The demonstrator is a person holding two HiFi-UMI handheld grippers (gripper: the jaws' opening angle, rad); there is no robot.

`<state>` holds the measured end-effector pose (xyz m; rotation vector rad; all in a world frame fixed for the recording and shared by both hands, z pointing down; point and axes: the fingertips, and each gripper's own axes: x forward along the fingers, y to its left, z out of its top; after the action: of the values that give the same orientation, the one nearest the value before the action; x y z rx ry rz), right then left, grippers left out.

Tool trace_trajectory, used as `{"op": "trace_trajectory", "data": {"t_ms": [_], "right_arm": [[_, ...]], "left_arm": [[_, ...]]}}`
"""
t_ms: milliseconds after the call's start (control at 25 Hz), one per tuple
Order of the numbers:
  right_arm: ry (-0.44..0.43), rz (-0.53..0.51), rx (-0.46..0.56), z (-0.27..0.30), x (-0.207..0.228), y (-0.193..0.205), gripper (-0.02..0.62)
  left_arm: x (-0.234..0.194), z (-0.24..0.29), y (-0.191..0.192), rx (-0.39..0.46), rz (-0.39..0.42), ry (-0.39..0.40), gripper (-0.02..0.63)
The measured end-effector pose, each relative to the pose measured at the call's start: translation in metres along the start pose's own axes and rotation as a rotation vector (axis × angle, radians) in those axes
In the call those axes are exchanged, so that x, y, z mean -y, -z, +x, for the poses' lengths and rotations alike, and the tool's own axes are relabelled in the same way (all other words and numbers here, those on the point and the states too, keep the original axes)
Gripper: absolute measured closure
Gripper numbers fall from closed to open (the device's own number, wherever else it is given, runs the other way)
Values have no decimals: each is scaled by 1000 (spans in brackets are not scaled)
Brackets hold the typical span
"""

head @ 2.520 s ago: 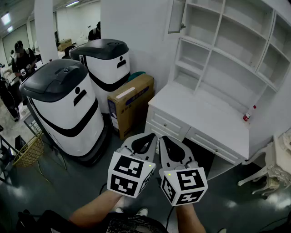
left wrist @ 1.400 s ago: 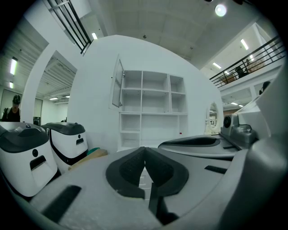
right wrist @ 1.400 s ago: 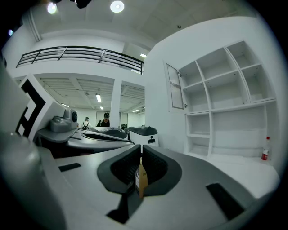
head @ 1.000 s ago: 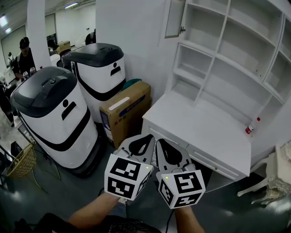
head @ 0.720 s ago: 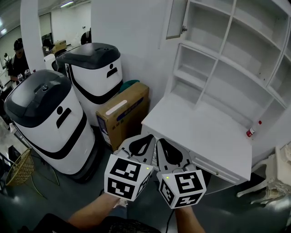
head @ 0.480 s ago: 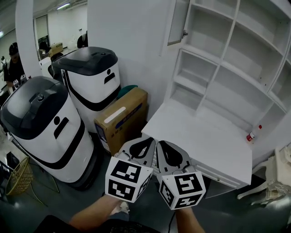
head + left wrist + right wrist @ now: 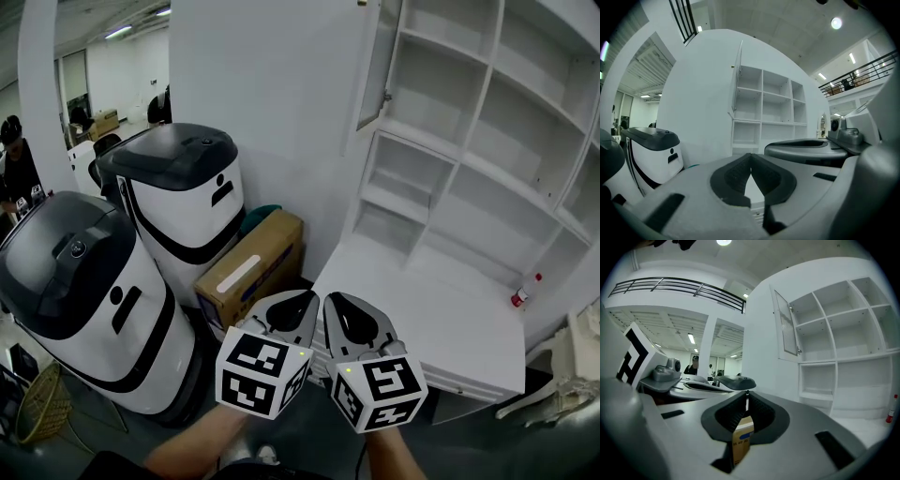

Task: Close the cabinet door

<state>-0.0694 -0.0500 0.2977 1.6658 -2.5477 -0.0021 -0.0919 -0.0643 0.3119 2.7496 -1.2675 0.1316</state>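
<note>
The cabinet door [image 7: 380,66] stood open, far and right of the left gripper [image 7: 309,296] and right gripper [image 7: 332,298], both level, side by side, jaws together.

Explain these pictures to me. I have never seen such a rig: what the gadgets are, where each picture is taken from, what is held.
There is no robot: a person holds a claw in each hand; the patterned cubes belong to them. The head view looks down from the person's head at the left claw and right claw. The other two pictures come from cameras riding on each claw, looking along its jaws. Both claws are shut and hold nothing; the cardboard box seen past the right one's jaws stands far behind. Ahead is a white desk with shelves; a red-capped bottle stands on it. The cabinet door at the shelves' upper left hangs open.
</note>
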Motion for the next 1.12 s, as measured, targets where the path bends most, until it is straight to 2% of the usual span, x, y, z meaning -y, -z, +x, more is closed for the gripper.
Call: {"op": "trace_trajectory", "data": {"t_ms": [360, 560, 880, 1120], "right_arm": [[40, -21, 63, 34, 12, -37, 569], [56, -26, 96, 47, 29, -51, 569], [34, -35, 126, 80, 59, -65, 569], [0, -43, 137, 112, 87, -75, 569]], "left_arm": [[-21, 15, -26, 39, 13, 60, 594], [-25, 31, -34, 45, 28, 67, 594], [-37, 70, -45, 50, 49, 51, 594], [-54, 105, -60, 69, 43, 10, 594]]}}
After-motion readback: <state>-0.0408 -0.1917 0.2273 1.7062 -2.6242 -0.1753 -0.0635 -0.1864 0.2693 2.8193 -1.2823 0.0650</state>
